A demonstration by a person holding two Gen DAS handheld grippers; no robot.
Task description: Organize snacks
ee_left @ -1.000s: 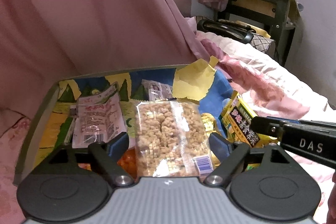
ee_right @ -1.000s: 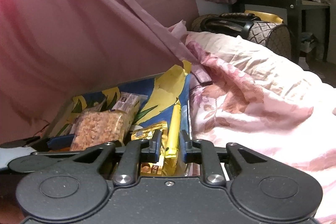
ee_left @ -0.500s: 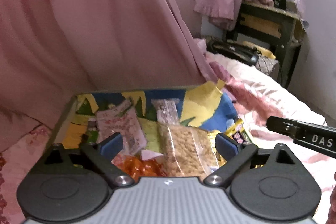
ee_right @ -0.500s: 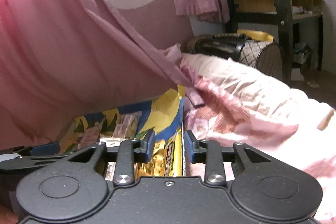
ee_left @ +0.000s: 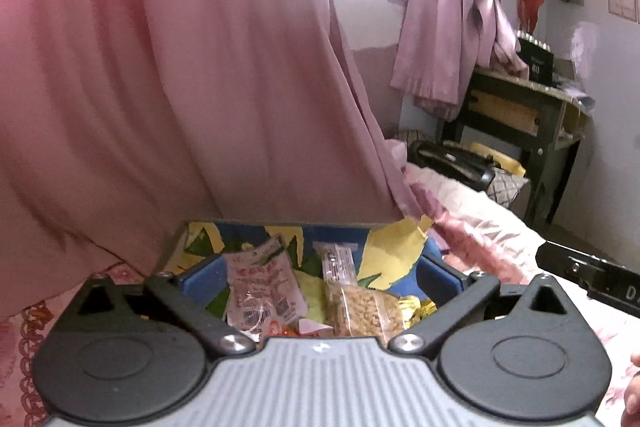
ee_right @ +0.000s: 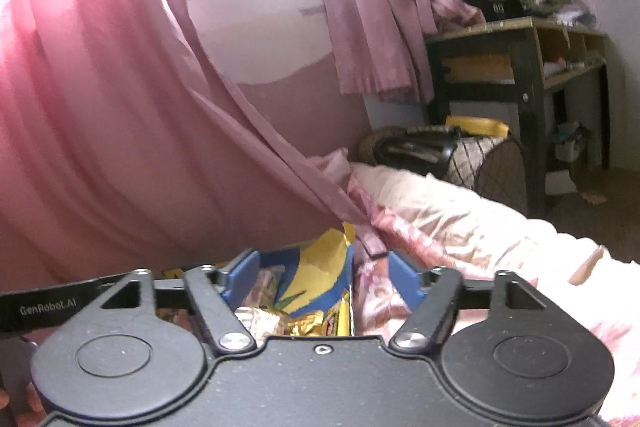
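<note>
1. Most of the job looked done — several snacks (ee_left: 264, 287) already lay together in the patterned box (ee_left: 396, 251) on the bed (ee_right: 460, 227); whether any stayed outside it could not be seen.
2. The left tongs (ee_left: 318, 277) had just been opening and stood wide, empty, above the clear puffed-grain packet (ee_left: 364, 311).
3. The right tongs (ee_right: 324, 277) had just been opening too, nothing between them — the gold-wrapped snacks (ee_right: 304, 323) lay below, untouched.

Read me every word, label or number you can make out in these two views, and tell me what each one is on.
"GenRobot.AI": on the left tool's black finger bar, seen from the right wrist.
"D", rest cut off: on the right tool's black finger bar, seen from the left wrist.
Pink-and-white snack packet: print and barcode too blurred.
Black box on the desk: marking too small.
</note>
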